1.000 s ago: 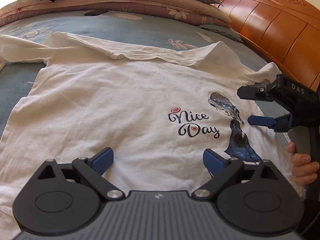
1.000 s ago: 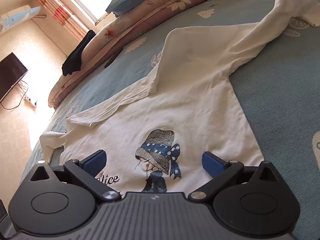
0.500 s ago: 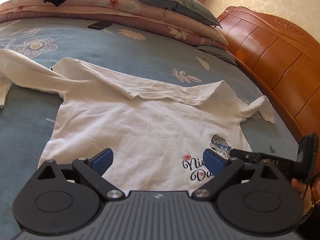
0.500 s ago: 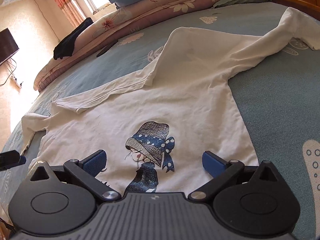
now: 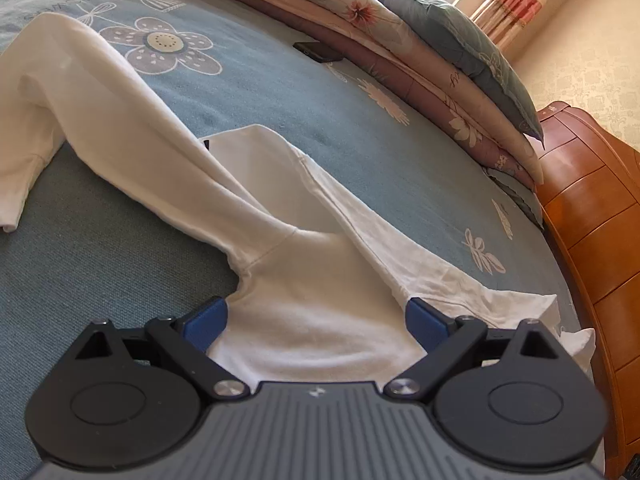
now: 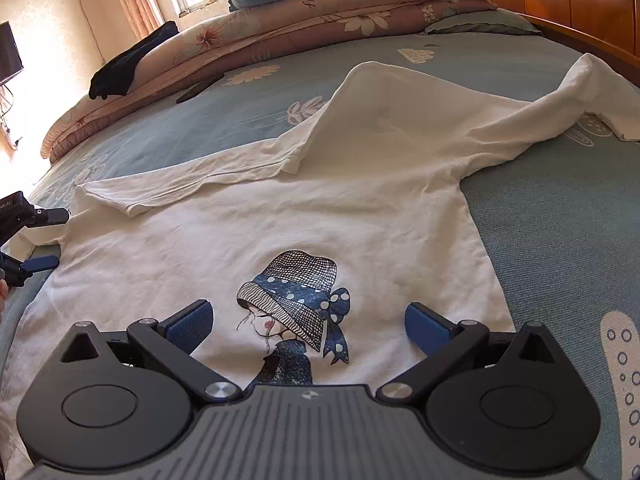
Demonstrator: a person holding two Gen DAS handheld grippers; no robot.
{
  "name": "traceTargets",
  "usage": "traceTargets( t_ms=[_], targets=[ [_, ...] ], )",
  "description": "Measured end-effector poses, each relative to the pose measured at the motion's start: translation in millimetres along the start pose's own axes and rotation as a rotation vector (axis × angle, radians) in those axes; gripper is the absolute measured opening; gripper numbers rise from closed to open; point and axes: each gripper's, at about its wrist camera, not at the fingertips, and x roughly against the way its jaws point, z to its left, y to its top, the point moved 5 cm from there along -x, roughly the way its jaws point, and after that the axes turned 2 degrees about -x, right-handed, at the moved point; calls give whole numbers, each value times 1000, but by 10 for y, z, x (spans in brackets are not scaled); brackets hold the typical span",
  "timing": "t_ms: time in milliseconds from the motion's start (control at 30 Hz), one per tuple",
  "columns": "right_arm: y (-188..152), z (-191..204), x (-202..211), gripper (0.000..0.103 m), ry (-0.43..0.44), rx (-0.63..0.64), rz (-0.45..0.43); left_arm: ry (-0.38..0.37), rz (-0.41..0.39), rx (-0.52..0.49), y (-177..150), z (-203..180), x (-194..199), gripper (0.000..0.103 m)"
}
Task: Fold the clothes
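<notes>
A white long-sleeved shirt lies spread on the blue bedspread, printed with a girl in a blue hat. Its top edge is folded down and both sleeves stretch outward. My right gripper hovers open over the print, nothing between its fingers. My left gripper is open above the shirt's armpit area, where one sleeve runs off to the left. In the right wrist view the left gripper shows at the shirt's left edge, jaws apart.
Folded quilts and a pillow are stacked along the far side of the bed, with a black garment on them. A dark phone lies on the bedspread. A wooden headboard borders the bed.
My left gripper has swung left, from the shirt's printed front to its shoulder and sleeve. The right gripper has risen a little and stays over the print. Both remain open.
</notes>
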Motion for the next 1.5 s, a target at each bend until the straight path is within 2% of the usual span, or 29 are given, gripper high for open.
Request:
traceTargets(
  t_ms=[33,67,233,300,333,400,433,567,667,733,967,1033,1067,1133,1167,1233,1267,1367,1500],
  targets=[
    [-6,10,-3,103,-4,13,0,24,-4,-10,44,0,7,95],
    [-13,18,-4,103,-5,25,-1,10,-9,-4,84,-2,36,95],
    [-24,42,-13,103,-18,42,-2,-195,-11,43,121,-157,201,96],
    [-39,60,-15,103,-26,62,-2,-260,36,12,66,-282,139,96],
    [-48,72,-17,103,-32,76,-3,-267,58,-5,33,-329,84,96],
    [-63,96,-25,103,-43,100,-2,-248,97,-36,-29,-386,-52,96],
    [-67,105,-28,103,-48,107,-1,-210,98,-48,-35,-367,-115,96],
    [-64,102,-32,103,-51,109,-1,-88,57,-93,67,-213,-292,95],
    [-60,94,-30,103,-48,104,1,-47,67,-81,175,-231,-257,95],
    [-57,93,-26,103,-46,102,3,-48,59,-135,178,-336,-118,94],
    [-62,82,-9,103,-42,96,12,-288,158,-160,-404,-567,442,95],
    [-64,86,-12,103,-45,100,12,-315,207,-148,-600,-539,460,95],
    [-66,90,-15,103,-47,102,12,-291,215,-151,-657,-503,443,96],
    [-71,98,-21,103,-53,109,11,-167,175,-182,-668,-348,388,95],
    [-76,103,-24,103,-55,116,10,-137,154,-181,-645,-272,381,95],
    [-86,111,-28,103,-60,129,10,-157,138,-78,-552,-102,438,95],
    [-90,116,-33,103,-63,136,11,-127,124,-45,-500,-41,476,95],
    [-105,138,-47,103,-78,162,19,-62,73,-49,-388,-3,601,95],
    [-134,162,-54,103,-90,199,21,-199,101,-49,-486,-252,678,95]
  ],
)
